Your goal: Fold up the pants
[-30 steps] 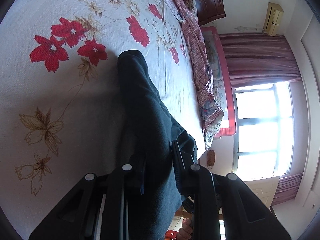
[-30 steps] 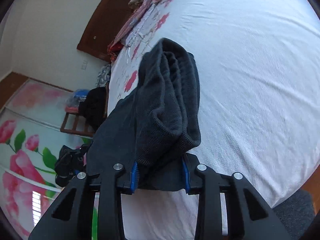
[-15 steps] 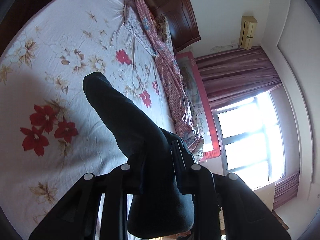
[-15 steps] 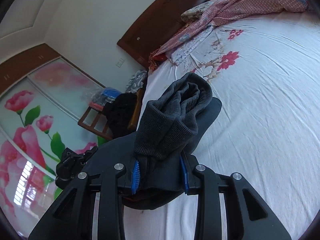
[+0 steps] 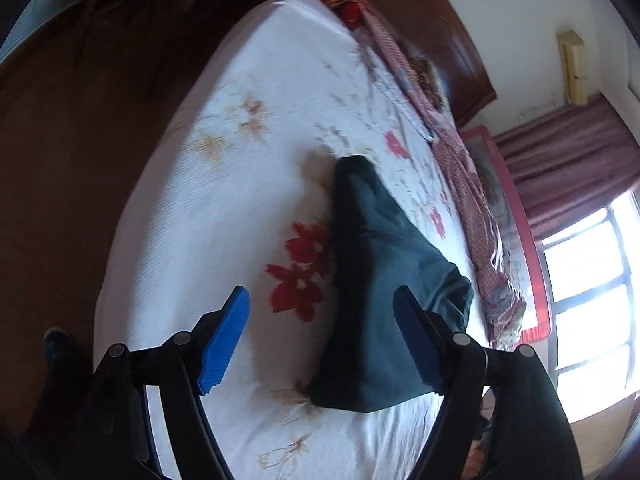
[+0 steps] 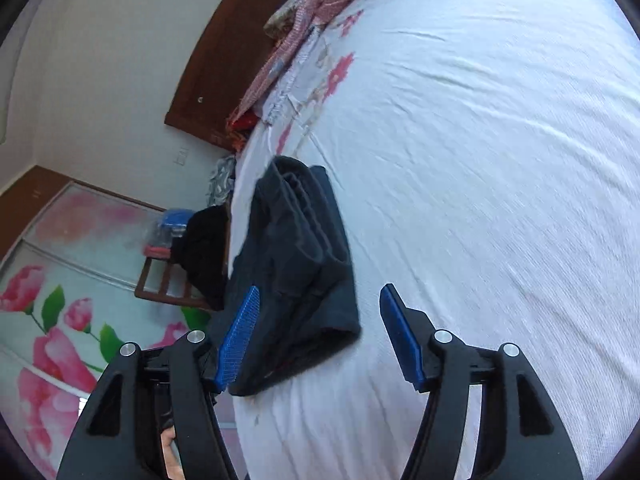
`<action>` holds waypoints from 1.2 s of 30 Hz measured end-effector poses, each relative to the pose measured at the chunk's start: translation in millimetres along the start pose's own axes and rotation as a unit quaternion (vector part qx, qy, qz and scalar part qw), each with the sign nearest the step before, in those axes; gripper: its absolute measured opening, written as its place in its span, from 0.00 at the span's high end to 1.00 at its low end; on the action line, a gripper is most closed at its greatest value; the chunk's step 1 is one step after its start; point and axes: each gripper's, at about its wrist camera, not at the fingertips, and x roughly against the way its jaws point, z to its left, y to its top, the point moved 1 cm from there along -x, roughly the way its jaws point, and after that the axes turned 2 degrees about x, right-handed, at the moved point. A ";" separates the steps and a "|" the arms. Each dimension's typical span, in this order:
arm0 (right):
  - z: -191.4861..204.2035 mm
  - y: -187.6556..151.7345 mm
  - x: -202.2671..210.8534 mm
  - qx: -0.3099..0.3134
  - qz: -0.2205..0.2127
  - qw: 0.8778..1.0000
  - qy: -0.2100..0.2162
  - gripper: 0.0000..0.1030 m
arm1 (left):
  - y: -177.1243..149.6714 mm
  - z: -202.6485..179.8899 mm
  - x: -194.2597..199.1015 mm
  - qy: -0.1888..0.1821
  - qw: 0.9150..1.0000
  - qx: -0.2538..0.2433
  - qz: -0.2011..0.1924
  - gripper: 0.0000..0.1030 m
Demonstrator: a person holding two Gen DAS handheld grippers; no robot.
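pants (image 5: 372, 280) dropped onto bed (image 5: 240, 200) — released | left gripper (image 5: 322, 340) spread | right gripper (image 6: 318, 336) spread

Two handheld black grippers with blue finger pads

The left gripper (image 5: 320, 336) has glossy black linkage arms that spread in a wide V, each joined by round silver screw heads at the pivots; its fingers (image 5: 222, 346) are flat, bright blue slabs with angled tips. The right gripper (image 6: 318, 332) is built the same way, black frame, silver pivot screws and triangular cut-outs in the outer arms, and its blue fingers (image 6: 238, 338) show a fine ribbed texture on the inner face. A small patch of bare skin shows at 7 o'clock in the right wrist view, behind the frame.
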 end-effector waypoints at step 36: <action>187.0 -41.0 -376.7 0.409 0.336 0.822 -0.210 0.25 | -83.5 -43.4 -57.8 -0.008 0.995 -0.100 0.022 0.22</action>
